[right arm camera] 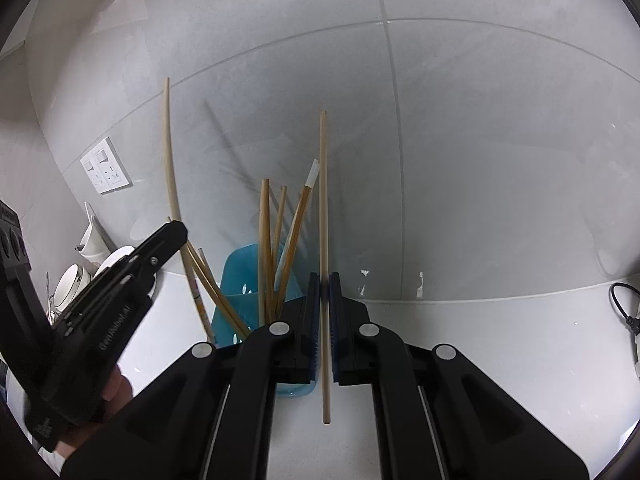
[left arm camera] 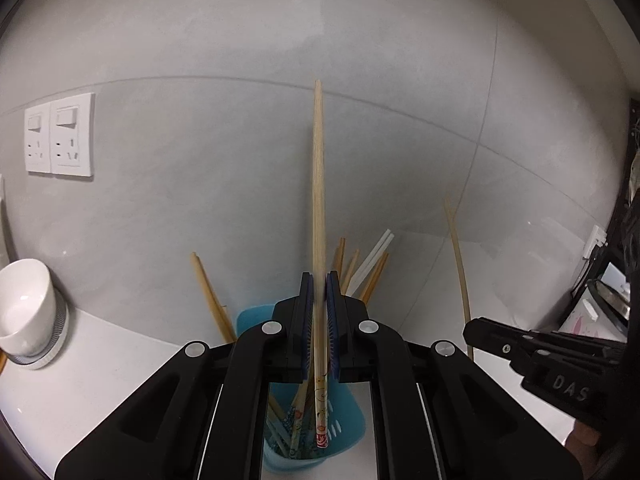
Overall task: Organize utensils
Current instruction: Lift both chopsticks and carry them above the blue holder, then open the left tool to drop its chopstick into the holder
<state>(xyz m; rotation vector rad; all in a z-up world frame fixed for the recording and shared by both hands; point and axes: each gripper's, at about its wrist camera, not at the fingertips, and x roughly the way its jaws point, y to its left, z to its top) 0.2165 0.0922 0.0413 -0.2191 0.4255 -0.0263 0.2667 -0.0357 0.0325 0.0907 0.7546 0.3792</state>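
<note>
Currently my left gripper [left arm camera: 319, 320] clamps a patterned bamboo chopstick [left arm camera: 318, 184] above the blue perforated plastic holder [left arm camera: 344, 432]; right gripper [right arm camera: 324, 320] pinches a plain wooden chopstick [right arm camera: 323, 208] just right of it. Risk: thin sticks pivoting, missing the holder, or snagging leaning chopsticks.

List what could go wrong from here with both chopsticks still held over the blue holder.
1. The left gripper grips its patterned chopstick low down, the long end above; it may pivot or slip.
2. The blue holder is crowded with leaning chopsticks; a descending tip could catch them or tip the holder.
3. The right gripper holds its plain chopstick beside the holder, not over it; released here, it would land on the counter.
</note>
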